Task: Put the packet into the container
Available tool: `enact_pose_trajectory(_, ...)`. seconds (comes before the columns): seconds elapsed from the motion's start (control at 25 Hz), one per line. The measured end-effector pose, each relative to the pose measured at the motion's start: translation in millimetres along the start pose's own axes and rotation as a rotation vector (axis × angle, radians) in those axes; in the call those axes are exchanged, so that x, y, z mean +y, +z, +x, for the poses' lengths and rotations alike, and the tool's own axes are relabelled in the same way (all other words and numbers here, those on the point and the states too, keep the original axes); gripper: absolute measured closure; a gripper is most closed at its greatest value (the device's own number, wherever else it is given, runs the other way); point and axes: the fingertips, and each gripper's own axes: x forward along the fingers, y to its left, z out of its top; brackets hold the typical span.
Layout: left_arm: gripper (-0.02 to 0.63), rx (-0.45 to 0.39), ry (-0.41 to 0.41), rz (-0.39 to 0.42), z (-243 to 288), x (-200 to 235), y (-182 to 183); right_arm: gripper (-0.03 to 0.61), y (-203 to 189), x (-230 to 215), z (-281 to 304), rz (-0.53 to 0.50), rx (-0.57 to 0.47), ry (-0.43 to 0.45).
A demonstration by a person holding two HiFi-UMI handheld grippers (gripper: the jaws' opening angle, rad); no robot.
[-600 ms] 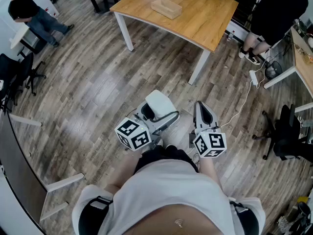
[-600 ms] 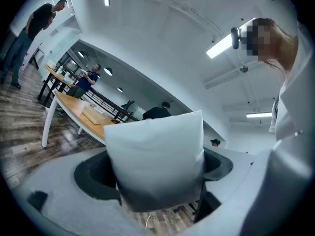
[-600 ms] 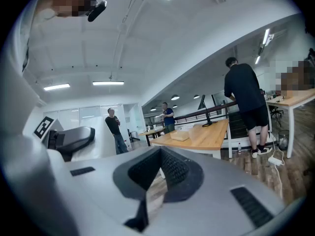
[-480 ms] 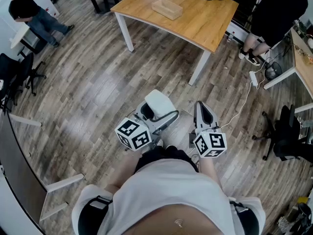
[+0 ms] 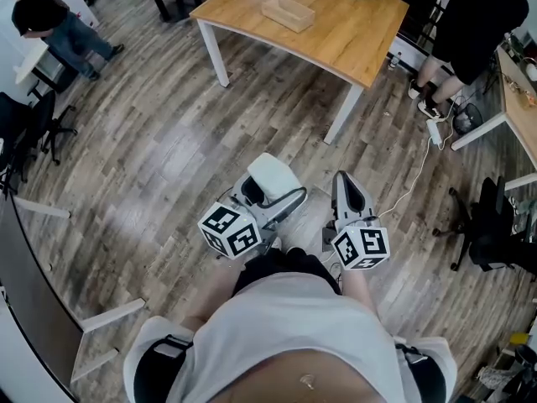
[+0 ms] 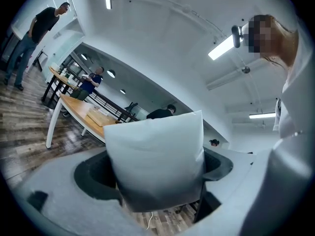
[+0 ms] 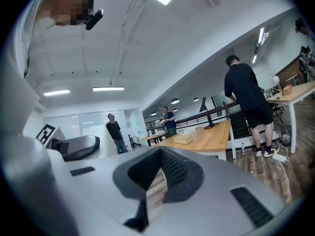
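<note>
1. The left tongs (image 5: 270,196) gripped a white packet (image 5: 270,177) between wide-set jaws, level above the wooden floor (image 5: 168,141).
2. The right tongs (image 5: 351,193) were closed and empty just beside them.
3. The container (image 5: 285,13) sat on the table (image 5: 352,36), well apart.

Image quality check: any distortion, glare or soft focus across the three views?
Head view: sharp, edges bowed, pale sheen on the floor. Left gripper view: heavy fisheye, dark corners, the near packet soft, ceiling light blown out. Right gripper view: same fisheye, fingers blurred, the table behind crisp.
</note>
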Motion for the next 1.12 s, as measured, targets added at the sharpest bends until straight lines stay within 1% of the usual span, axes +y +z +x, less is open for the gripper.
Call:
enact_pose_trajectory(0.16, 0.126, -0.001, -0.002, 0.003, -5, 6, 2, 0.568, -4, 5, 3, -0.025, 0.004, -0.012)
enact_pose_trajectory(0.36, 0.126, 0.005, -0.011, 0.017, -2, 15, 6, 0.568, -7, 9, 15, -0.032, 0.002, -0.029)
enact_pose_trajectory(0.56, 0.126, 0.004, -0.018, 0.051, 1, 21, 17, 0.568, 1, 21, 28, -0.058, -0.029, -0.002)
enact_pose_trajectory(0.84, 0.126, 0.005, -0.017, 0.022, -5, 32, 18, 0.568, 0, 31, 33, -0.059, -0.039, -0.005)
enact_pose_trajectory(1.12, 0.126, 0.012, -0.02, 0.032, -5, 35, 19, 0.568, 4, 30, 32, -0.077, -0.045, -0.036)
